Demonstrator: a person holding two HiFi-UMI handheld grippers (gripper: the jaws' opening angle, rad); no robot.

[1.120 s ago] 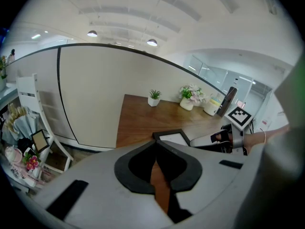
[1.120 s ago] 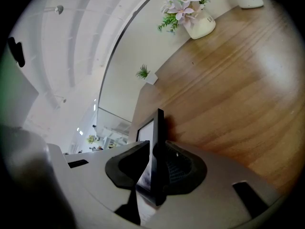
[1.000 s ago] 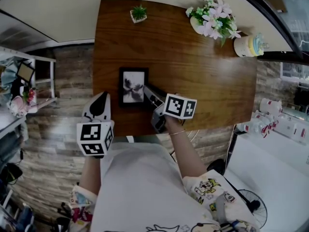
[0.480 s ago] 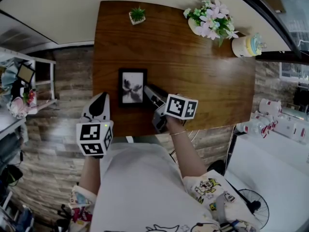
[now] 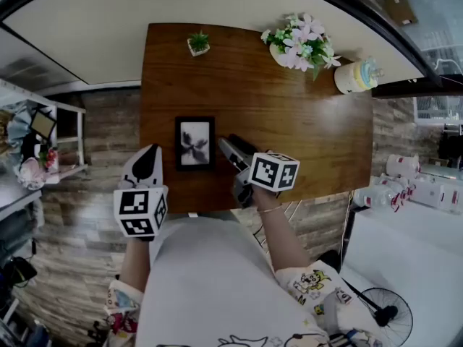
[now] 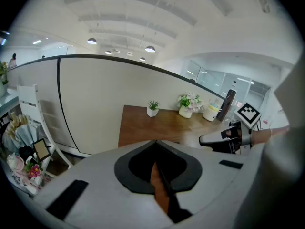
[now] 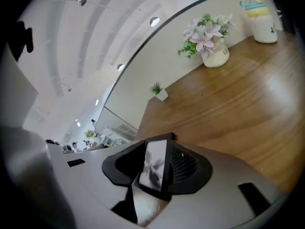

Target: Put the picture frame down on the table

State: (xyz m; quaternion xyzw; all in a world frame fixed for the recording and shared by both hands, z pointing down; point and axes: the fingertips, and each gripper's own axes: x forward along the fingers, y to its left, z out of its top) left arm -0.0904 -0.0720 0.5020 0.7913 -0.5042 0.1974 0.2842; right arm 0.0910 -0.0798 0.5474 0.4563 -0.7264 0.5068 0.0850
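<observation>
Two grippers are held over the near part of the tabletop.

**Frame**
- Lies flat on the tabletop, picture side up.
- Sits in the left half, with its long sides running away from the person.
- Neither gripper touches it.

**Right gripper**
- Tips are just right of the frame, near its right edge and clear of it.
- Fingers are spread wide and have just been opening.
- Nothing is pinched. In the right gripper view the frame shows through the gap between the fingers, lying on the wood beyond them, and no pad presses on it.

**Left gripper**
- Is left of the frame and nearer the person, with its tips at the tabletop's left edge, apart from the frame.
- Fingers are pressed together except for a thin slit, through which wood shows in the left gripper view.
- Nothing is between them.

**Other items**
- Plant: beyond the frame, almost in line with it, at the far edge.
- Flowers: beyond the frame and to its right, at the far edge.
- Jar: further right of the frame than the flowers, at the far right corner.
</observation>
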